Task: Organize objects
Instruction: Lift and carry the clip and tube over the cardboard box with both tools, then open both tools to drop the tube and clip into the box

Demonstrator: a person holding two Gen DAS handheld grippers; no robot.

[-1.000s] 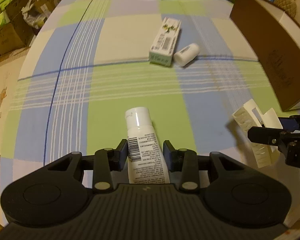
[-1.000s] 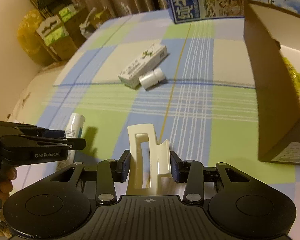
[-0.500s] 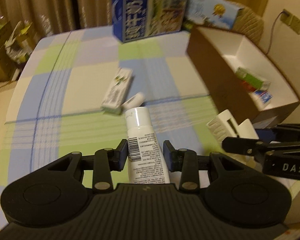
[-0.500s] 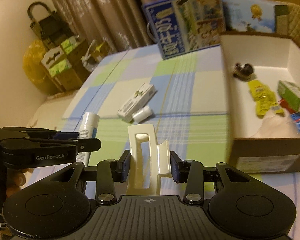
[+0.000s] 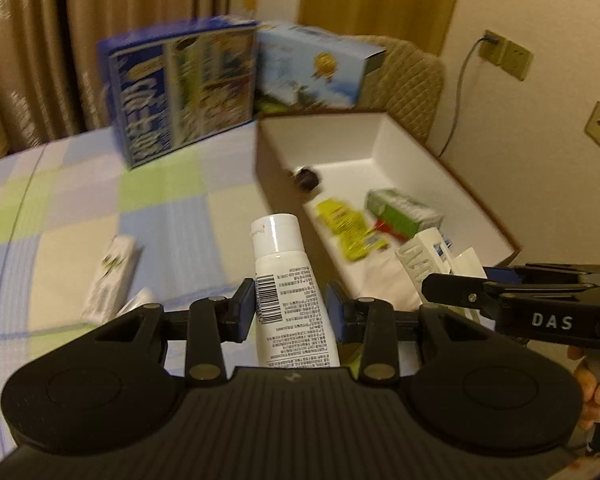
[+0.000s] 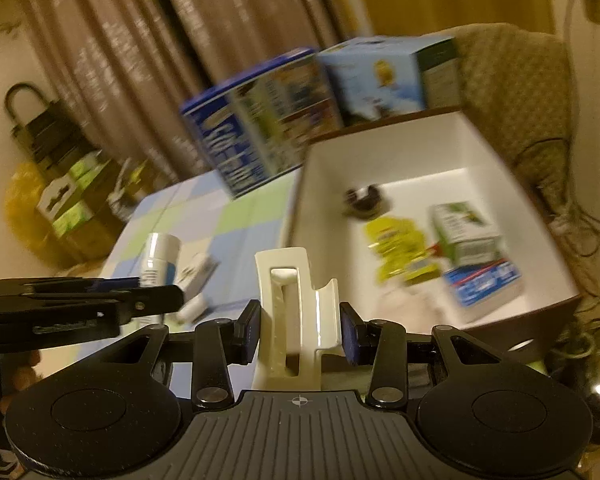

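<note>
Carrying two items toward the open box

Left gripper (image 5: 290, 310) pinches a white lotion tube (image 5: 288, 280); right gripper (image 6: 299, 330) clamps a cream hair claw clip (image 6: 290, 312). Both hang near the cardboard box (image 6: 400, 160); next comes lowering inside, then releasing.

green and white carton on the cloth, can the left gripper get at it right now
Probably not as things stand. The left gripper is shut on the white tube, so its jaws are full. The green and white carton lies uncovered on the checked cloth, so the way is otherwise free.
</note>
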